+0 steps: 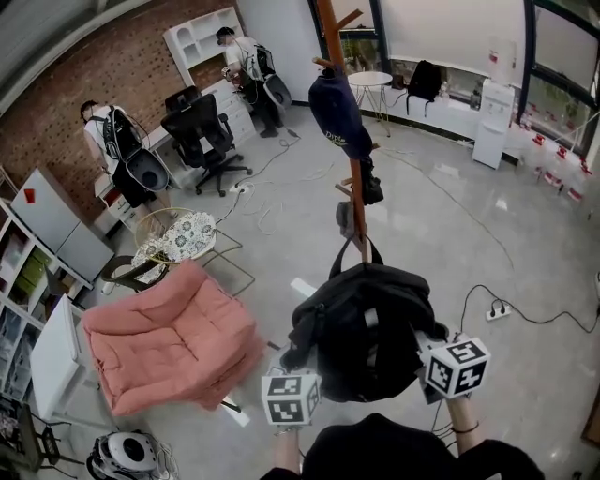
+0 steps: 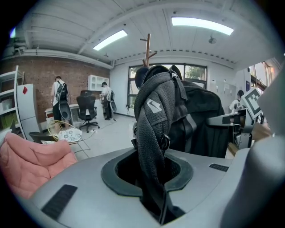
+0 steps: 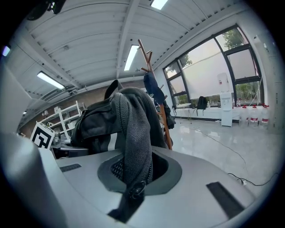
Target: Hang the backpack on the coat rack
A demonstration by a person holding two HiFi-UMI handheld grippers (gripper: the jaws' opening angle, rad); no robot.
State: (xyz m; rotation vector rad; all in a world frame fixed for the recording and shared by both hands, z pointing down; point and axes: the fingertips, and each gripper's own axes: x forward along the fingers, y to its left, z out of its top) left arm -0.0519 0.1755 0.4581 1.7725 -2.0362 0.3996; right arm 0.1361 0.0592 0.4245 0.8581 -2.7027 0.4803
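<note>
Head view: backpack (image 1: 361,328) hangs between left gripper (image 2: 151,178) and right gripper (image 3: 133,173), each clamped on shoulder strap (image 2: 151,129). Straight ahead: coat rack (image 1: 354,187), pole upright, just beyond backpack top; both hands equally near.

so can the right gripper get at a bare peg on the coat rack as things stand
Probably not yet: the right gripper is shut on a backpack strap, and the backpack hangs between it and the coat rack, which stands some way ahead. The top pegs look bare.
</note>
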